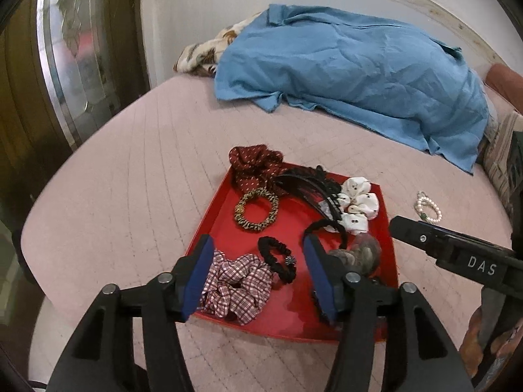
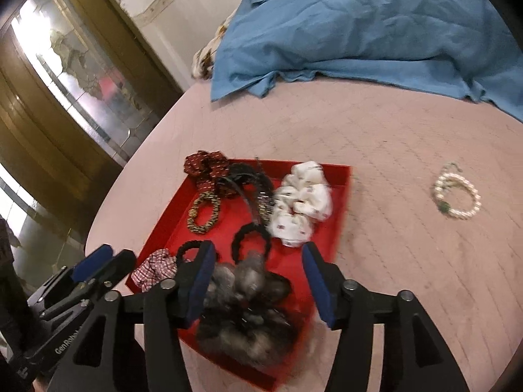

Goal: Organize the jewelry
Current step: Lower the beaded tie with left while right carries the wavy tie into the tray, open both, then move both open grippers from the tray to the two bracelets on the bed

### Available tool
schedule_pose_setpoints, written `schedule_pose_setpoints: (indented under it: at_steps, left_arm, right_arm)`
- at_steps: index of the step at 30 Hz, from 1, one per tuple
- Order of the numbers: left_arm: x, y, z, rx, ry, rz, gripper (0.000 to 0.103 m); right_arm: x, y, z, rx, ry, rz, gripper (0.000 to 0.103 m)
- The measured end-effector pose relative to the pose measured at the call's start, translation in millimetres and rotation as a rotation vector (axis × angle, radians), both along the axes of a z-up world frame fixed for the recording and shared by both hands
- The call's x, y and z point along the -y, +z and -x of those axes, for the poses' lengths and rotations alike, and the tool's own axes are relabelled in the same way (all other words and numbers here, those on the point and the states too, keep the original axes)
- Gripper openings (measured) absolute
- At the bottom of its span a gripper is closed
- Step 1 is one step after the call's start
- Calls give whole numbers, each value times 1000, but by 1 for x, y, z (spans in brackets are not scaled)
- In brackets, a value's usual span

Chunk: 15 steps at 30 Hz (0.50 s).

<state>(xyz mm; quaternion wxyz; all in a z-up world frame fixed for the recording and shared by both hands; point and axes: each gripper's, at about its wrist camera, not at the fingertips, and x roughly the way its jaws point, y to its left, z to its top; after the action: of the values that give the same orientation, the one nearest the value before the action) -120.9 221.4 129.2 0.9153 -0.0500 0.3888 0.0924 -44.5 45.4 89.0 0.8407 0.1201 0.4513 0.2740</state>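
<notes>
Hovering over the red tray (image 1: 209,225) of scrunchies, both grippers' fingers (image 1: 322,277) (image 2: 199,281) spread, nothing between them.

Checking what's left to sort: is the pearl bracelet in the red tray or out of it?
Out. The pearl bracelet lies alone on the pink bedspread, apart from the red tray, which holds the scrunchies.

Both wrist cameras look steeply down along their tongs, close above the red tray (image 1: 291,326) on the bed (image 1: 130,163). Both share the tray; the pearl bracelet (image 2: 457,196) lies toward 3 o'clock.
</notes>
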Motion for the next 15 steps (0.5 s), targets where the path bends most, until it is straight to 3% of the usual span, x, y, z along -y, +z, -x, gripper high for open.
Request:
schedule_pose_setpoints:
  at_steps: [6,15]
  left_arm:
    - [20,8,7,5,-52,-38,60]
    - [48,10,10,-10,-116,-83,61]
  right_arm:
    - [34,-3,10,-10,-63,1,64]
    - [90,-19,21,-15,-169,28,75]
